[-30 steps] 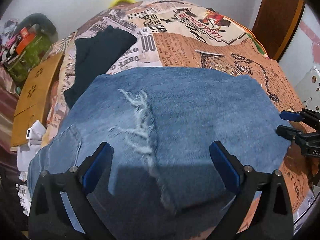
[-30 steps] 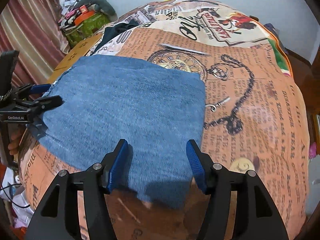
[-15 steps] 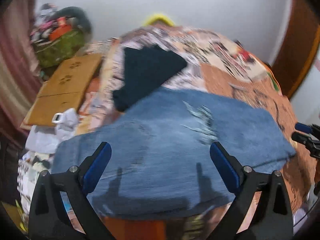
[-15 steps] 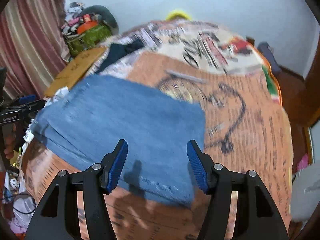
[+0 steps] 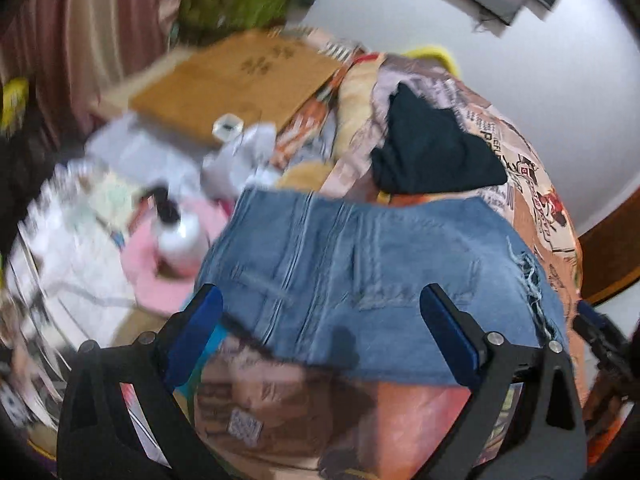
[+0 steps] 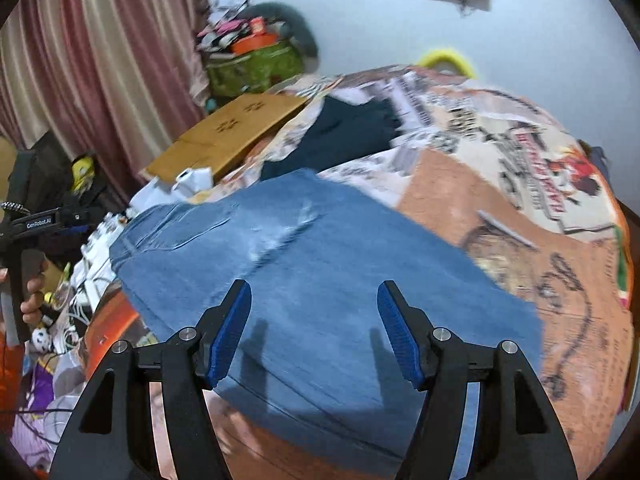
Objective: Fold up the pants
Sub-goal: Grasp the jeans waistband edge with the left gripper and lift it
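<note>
The folded blue jeans lie flat on the printed bedspread, with a frayed rip near one edge; they also show in the right wrist view. My left gripper is open and empty, hovering above the near edge of the jeans at the waist end. My right gripper is open and empty above the middle of the jeans. The left gripper's body also shows at the left edge of the right wrist view. Neither gripper touches the cloth.
A folded black garment lies on the bed beyond the jeans. A cardboard box, a green bag and floor clutter with a white bottle sit left of the bed. Curtains hang at the left.
Both grippers have lifted and pulled back from the jeans and swung left. The views now take in the waist end and the floor clutter. The jeans lie still.
</note>
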Action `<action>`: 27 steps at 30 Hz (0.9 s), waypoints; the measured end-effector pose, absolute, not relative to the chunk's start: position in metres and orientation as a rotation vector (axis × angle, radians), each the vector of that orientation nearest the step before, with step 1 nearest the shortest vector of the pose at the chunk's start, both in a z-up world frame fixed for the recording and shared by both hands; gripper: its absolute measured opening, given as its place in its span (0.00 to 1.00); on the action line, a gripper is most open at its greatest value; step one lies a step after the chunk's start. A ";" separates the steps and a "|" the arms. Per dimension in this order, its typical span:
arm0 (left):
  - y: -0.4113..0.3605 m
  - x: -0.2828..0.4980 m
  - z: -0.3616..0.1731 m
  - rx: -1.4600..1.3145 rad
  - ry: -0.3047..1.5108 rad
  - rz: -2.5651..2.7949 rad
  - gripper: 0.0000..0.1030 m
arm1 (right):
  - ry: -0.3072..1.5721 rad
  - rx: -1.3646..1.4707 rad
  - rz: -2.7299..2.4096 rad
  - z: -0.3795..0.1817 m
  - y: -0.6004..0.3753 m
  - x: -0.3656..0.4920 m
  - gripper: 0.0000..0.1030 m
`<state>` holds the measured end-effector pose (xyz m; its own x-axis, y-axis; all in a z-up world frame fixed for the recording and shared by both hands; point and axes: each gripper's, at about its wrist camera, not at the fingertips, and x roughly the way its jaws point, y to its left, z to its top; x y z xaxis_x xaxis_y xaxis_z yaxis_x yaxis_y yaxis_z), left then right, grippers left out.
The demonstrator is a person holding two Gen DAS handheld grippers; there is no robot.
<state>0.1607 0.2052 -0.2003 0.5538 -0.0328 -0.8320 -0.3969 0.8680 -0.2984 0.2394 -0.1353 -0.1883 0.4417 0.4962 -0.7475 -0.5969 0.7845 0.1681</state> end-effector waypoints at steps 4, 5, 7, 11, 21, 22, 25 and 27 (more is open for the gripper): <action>0.219 0.148 -0.234 -0.648 1.032 0.176 0.97 | 0.939 -0.138 0.725 -0.204 -0.110 0.238 0.60; 0.221 0.146 -0.240 -0.670 1.042 0.170 0.97 | 0.957 -0.139 0.738 -0.206 -0.107 0.238 0.60; 0.221 0.143 -0.256 -0.731 1.069 0.136 0.97 | 0.955 -0.162 0.733 -0.210 -0.100 0.235 0.63; 0.223 0.141 -0.280 -0.899 1.100 0.022 0.94 | 0.960 -0.179 0.735 -0.210 -0.097 0.235 0.64; 0.253 0.163 -0.317 -1.056 1.039 0.032 0.64 | 0.961 -0.169 0.737 -0.213 -0.095 0.235 0.64; 0.259 0.165 -0.321 -1.074 1.028 0.051 0.58 | 0.960 -0.166 0.738 -0.213 -0.095 0.235 0.64; 0.267 0.166 -0.322 -1.087 0.993 0.090 0.37 | 0.958 -0.161 0.737 -0.213 -0.095 0.235 0.64; 0.270 0.165 -0.316 -1.056 0.971 0.099 0.31 | 0.958 -0.149 0.737 -0.212 -0.097 0.235 0.64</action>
<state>0.1654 0.2698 -0.3160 0.6001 -0.3623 -0.7131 -0.4984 0.5279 -0.6877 0.2352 -0.0968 -0.2120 0.3555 0.5046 -0.7867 -0.6305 0.7509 0.1967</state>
